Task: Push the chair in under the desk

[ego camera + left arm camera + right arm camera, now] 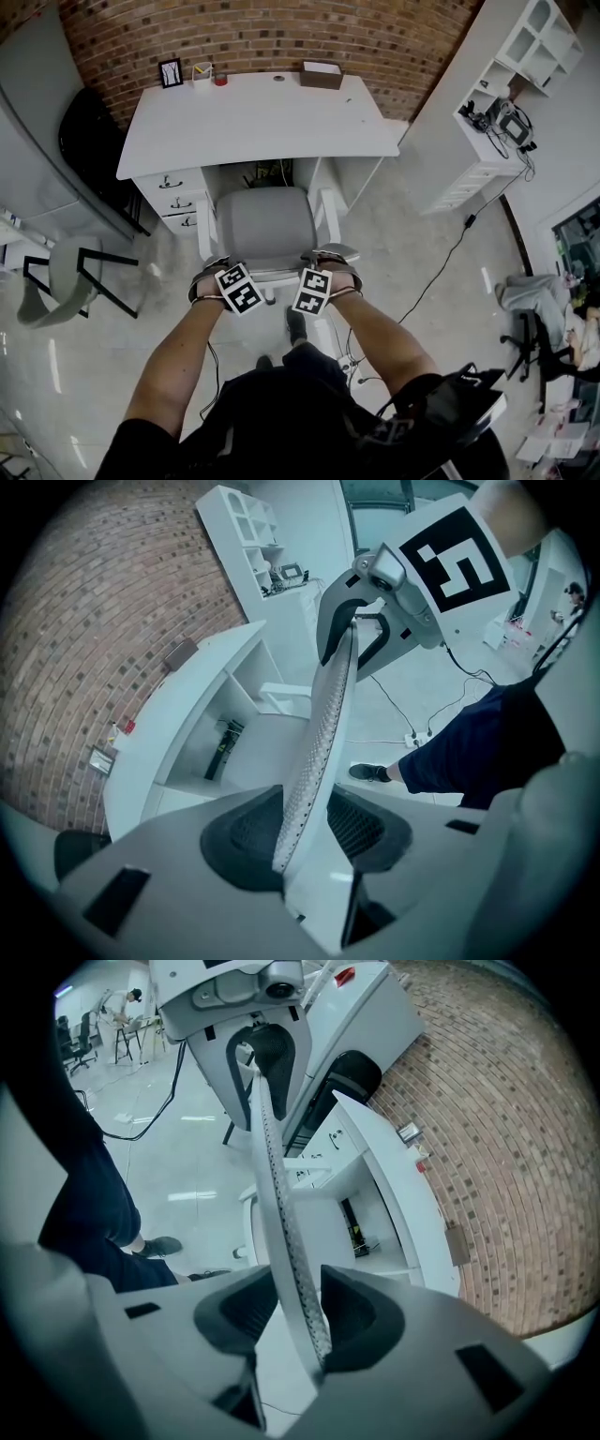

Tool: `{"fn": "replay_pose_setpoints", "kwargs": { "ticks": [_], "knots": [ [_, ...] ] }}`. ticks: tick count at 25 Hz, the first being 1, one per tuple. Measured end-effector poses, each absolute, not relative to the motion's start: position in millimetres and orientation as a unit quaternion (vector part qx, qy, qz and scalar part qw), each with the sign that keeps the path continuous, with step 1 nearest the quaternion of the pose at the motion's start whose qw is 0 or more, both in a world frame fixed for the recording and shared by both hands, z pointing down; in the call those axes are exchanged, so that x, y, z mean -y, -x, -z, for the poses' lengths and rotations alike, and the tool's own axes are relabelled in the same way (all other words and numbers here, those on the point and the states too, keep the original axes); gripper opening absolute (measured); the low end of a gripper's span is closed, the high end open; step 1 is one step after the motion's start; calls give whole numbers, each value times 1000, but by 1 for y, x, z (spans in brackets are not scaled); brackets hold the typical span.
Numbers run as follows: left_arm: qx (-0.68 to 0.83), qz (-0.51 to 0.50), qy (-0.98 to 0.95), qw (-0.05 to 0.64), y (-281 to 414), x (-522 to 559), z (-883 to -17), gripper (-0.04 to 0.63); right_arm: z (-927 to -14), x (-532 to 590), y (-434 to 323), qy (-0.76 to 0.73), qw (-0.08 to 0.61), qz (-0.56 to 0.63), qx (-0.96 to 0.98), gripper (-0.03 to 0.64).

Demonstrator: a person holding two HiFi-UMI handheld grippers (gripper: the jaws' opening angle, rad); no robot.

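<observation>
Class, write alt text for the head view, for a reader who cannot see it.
Seen from above, a person's left gripper and right gripper clamp the backrest of a white chair with a grey seat, which stands at the opening of a white desk against a red brick wall.

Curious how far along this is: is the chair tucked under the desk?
Out: the chair shows its whole seat in front of the desk edge.

No readable text, brand or number in any view. Cubes on left tool and right tool carry only black-and-white square marker patterns. Framed card at the surface's back left corner: print too small to read.
</observation>
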State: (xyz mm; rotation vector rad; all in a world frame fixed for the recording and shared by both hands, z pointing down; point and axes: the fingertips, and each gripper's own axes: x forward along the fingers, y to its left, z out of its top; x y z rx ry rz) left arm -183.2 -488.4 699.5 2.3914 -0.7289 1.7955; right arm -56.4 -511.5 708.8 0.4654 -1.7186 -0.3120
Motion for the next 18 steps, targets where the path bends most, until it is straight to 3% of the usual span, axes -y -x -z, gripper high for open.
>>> {"fn": "replay_pose_setpoints", "kwargs": {
  "ticks": [18],
  "knots": [
    [243, -584, -774, 36, 186, 538, -699, 153, -708, 563, 59, -193, 618, 146, 748, 146]
  ]
}}
